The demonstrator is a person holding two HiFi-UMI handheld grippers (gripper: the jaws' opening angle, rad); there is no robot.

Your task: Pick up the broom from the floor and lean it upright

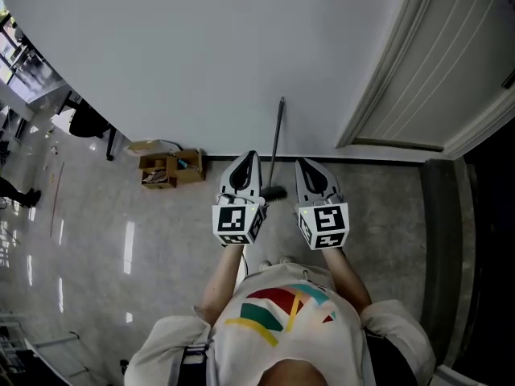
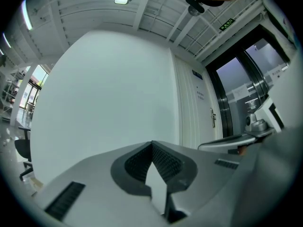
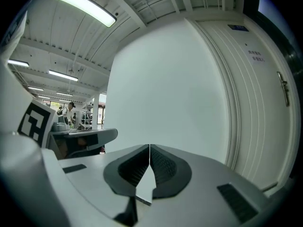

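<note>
The broom [image 1: 278,146] stands against the wall [image 1: 201,55], so I judge the lean done and the step in hand is getting clear of it cleanly.

The left gripper [image 1: 250,157] and right gripper [image 1: 302,164] both hang short of the wall, one on each side of the handle and neither touching it. The left gripper view shows those jaws closed tip to tip with only bare wall beyond them. The right gripper view shows the same, jaws together and holding nothing.

To do this well I would draw both grippers straight back from the wall, not sideways, since a sideways brush on the handle could tip it. I would also watch the foot for a moment. The floor [image 1: 121,232] looks glossy, and the head could slide out from the wall.

The broom's long axis runs nearly upright. Its head sits down at the foot of the wall, and the handle tip points up and rests on the wall, slanted slightly toward the door [image 1: 451,71].
</note>
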